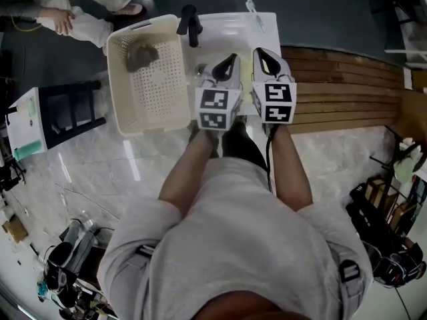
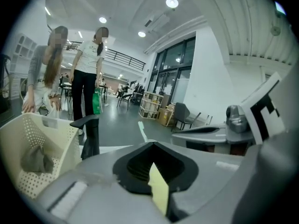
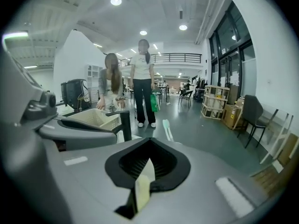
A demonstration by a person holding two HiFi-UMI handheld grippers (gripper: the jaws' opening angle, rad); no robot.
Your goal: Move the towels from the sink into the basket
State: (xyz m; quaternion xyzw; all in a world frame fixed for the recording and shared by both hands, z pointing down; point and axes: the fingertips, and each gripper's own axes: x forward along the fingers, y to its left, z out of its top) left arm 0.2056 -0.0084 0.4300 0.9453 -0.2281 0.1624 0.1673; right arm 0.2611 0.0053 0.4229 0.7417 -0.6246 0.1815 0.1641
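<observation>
A cream perforated basket stands left of the white sink. One grey towel lies crumpled in the basket's far corner, and shows again as the towel in the left gripper view. No towel shows in the part of the sink I can see. My left gripper and right gripper hang side by side over the sink's near edge, level, pointing away from me. Both are shut with nothing between their jaws. A black faucet rises at the sink's far left.
A slatted wooden counter runs right of the sink. A pale green brush lies on the sink's far rim. A black stand sits left of the basket. Two people stand beyond the basket. Bags and gear lie on the floor at my sides.
</observation>
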